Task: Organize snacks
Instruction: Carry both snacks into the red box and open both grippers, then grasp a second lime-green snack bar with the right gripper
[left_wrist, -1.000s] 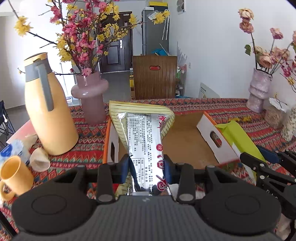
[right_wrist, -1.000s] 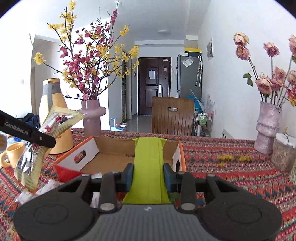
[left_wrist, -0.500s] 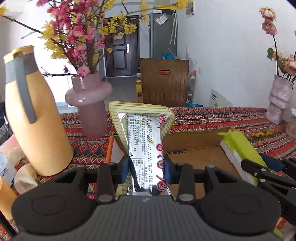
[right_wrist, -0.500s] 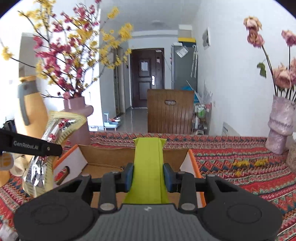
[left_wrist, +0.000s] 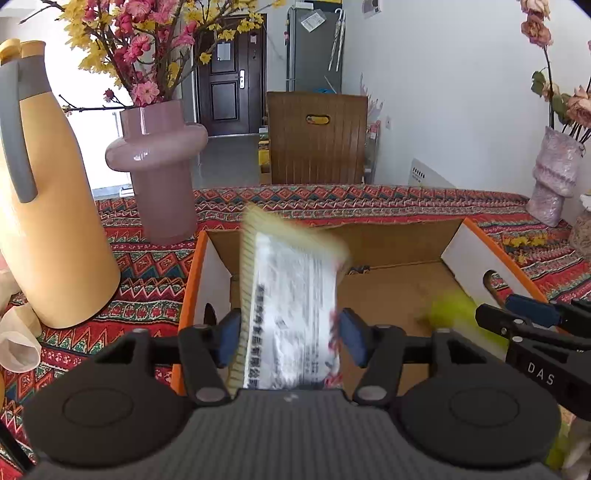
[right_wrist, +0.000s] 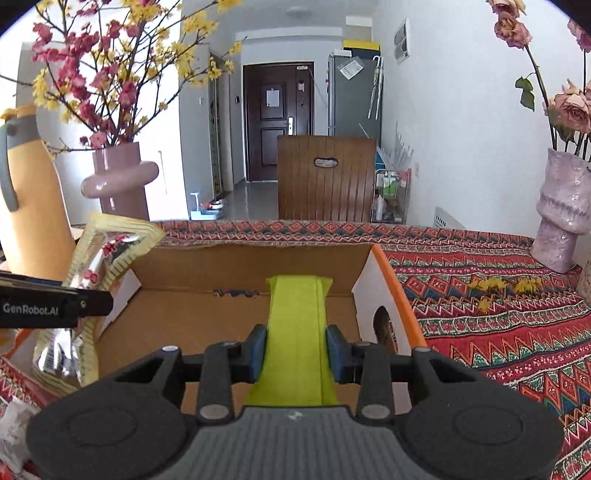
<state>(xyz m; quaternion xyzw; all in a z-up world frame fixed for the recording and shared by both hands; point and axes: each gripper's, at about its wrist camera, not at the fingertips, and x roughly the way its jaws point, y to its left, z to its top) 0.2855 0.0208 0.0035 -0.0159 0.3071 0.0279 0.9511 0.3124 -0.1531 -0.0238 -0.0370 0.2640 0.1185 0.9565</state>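
Observation:
An open cardboard box with orange rims (left_wrist: 399, 295) lies on the patterned tablecloth. My left gripper (left_wrist: 290, 338) has opened wide; the yellow-and-silver snack packet (left_wrist: 291, 295) sits blurred between its pads over the box's left side. It also shows in the right wrist view (right_wrist: 103, 266). My right gripper (right_wrist: 295, 350) is shut on a lime-green snack packet (right_wrist: 295, 332) above the box's right half (right_wrist: 229, 317). The right gripper shows in the left wrist view (left_wrist: 532, 332) with a green blur beside it.
A yellow thermos jug (left_wrist: 44, 206) and a pink vase of blossoms (left_wrist: 162, 177) stand left of the box. A pale vase of dried roses (right_wrist: 561, 214) stands far right. White wrappers (left_wrist: 18, 339) lie at the left edge. A wooden chair (left_wrist: 317, 136) is behind the table.
Both grippers have moved forward over the box. The left jaws have opened wide and the yellow packet is blurred, slipping loose. The right gripper still grips the green packet.

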